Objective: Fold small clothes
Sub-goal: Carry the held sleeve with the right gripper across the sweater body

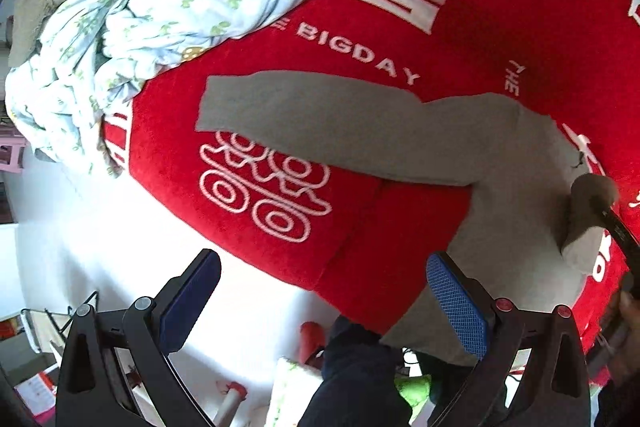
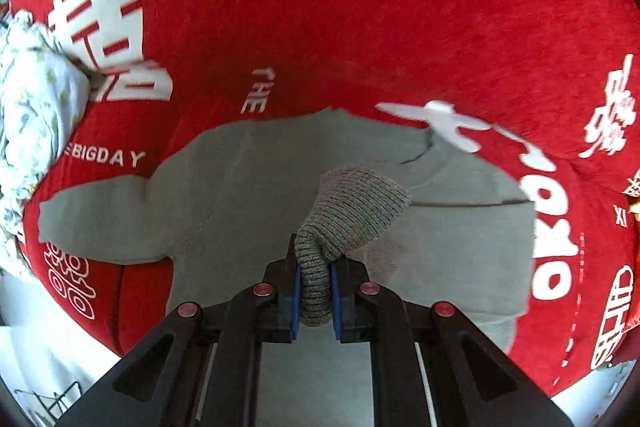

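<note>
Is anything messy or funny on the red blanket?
Yes. A crumpled floral sheet lies bunched at the red blanket's edge. The gray sweater lies lopsided: one sleeve is stretched flat, while the other sleeve's cuff is pinched up in the right gripper.

grey knit sweater [image 2: 280,179] lies flat, one sleeve outstretched, the other lifted.

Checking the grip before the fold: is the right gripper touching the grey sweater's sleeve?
Touching. The right wrist view shows the right gripper shut on the knit sleeve, blue pads pressed against both sides.
</note>
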### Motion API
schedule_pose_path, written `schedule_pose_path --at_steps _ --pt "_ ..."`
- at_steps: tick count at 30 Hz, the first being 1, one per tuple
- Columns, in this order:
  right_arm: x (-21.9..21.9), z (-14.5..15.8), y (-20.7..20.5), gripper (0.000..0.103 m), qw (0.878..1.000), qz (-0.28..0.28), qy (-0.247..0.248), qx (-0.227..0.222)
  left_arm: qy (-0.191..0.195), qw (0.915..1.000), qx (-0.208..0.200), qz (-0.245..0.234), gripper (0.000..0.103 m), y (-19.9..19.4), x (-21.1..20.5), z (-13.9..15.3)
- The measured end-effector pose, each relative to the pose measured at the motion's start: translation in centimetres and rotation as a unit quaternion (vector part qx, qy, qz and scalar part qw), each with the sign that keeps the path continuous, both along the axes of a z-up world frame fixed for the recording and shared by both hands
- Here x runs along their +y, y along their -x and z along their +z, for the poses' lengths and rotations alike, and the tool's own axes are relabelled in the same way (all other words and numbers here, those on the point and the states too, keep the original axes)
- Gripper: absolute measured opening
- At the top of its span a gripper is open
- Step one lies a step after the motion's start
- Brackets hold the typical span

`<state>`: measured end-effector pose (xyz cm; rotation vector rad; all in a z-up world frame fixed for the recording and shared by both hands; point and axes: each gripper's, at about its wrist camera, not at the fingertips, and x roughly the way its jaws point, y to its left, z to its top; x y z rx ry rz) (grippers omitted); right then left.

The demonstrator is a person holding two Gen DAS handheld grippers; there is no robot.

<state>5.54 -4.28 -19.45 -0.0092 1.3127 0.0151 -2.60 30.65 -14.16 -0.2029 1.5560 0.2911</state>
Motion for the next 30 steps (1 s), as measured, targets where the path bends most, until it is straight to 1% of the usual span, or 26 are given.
schedule_pose_path --at_steps 6,10,14,15,16,17,18,19,20,21,23,25,27,28,30 --pt "2.0 -4.4 -1.1 0.013 1.0 -0.009 0.003 0.021 -0.007 0.9997 0.022 0.0 0.103 1.3 0.4 -0.7" --pt "3.4 -6.6 -1.8 0.013 0.999 -0.012 -0.001 0.032 -0.015 0.9992 0.037 -0.008 0.103 2.5 0.0 -1.1" --pt "4.3 -8.4 -1.8 0.014 0.999 -0.015 0.003 0.041 -0.019 0.9988 0.045 -0.008 0.103 3.3 0.1 -1.3" --pt "4.4 -8.8 -1.8 0.02 0.999 -0.017 0.0 0.044 -0.021 0.9988 0.045 -0.008 0.103 3.4 0.1 -1.3" --pt "4.6 -9.2 -1.7 0.021 0.999 -0.018 -0.009 0.051 -0.021 0.9988 0.044 -0.007 0.103 3.6 0.1 -1.2" --pt "4.8 -9.4 -1.6 0.03 0.998 -0.017 -0.014 0.055 -0.02 0.9988 0.044 -0.007 0.103 3.6 0.2 -1.2" --pt "5.1 -9.5 -1.4 0.044 0.998 -0.011 -0.028 0.059 -0.019 0.9988 0.044 -0.005 0.103 3.7 0.1 -1.3" --pt "5.5 -9.4 -1.2 0.051 0.997 -0.002 -0.046 0.06 -0.016 0.9989 0.044 -0.002 0.103 3.8 0.2 -1.4" --pt "6.2 -8.9 -0.8 0.066 0.996 0.016 -0.064 0.057 -0.013 0.9989 0.045 0.001 0.103 3.8 0.2 -1.6" --pt "6.7 -8.3 -0.6 0.071 0.996 0.029 -0.069 0.051 -0.009 0.9989 0.045 0.004 0.103 3.9 0.1 -1.7" --pt "6.9 -7.0 0.0 0.071 0.995 0.044 -0.075 0.039 0.001 0.9989 0.046 0.011 0.103 3.8 0.0 -2.1" --pt "5.8 -6.0 0.4 0.071 0.997 0.027 -0.064 0.029 0.011 0.999 0.041 0.016 0.103 3.6 -0.3 -2.4" --pt "2.9 -5.8 0.6 0.076 0.999 -0.025 -0.036 0.028 0.015 0.999 0.038 0.017 0.103 3.2 -0.4 -2.8" --pt "0.8 -6.2 0.7 0.077 0.997 -0.062 -0.006 0.039 0.017 0.9991 0.036 0.019 0.103 2.9 -0.5 -3.1" --pt "-1.9 -7.4 0.8 0.077 0.992 -0.105 0.033 0.06 0.017 0.9991 0.032 0.021 0.103 2.6 -0.4 -3.4"
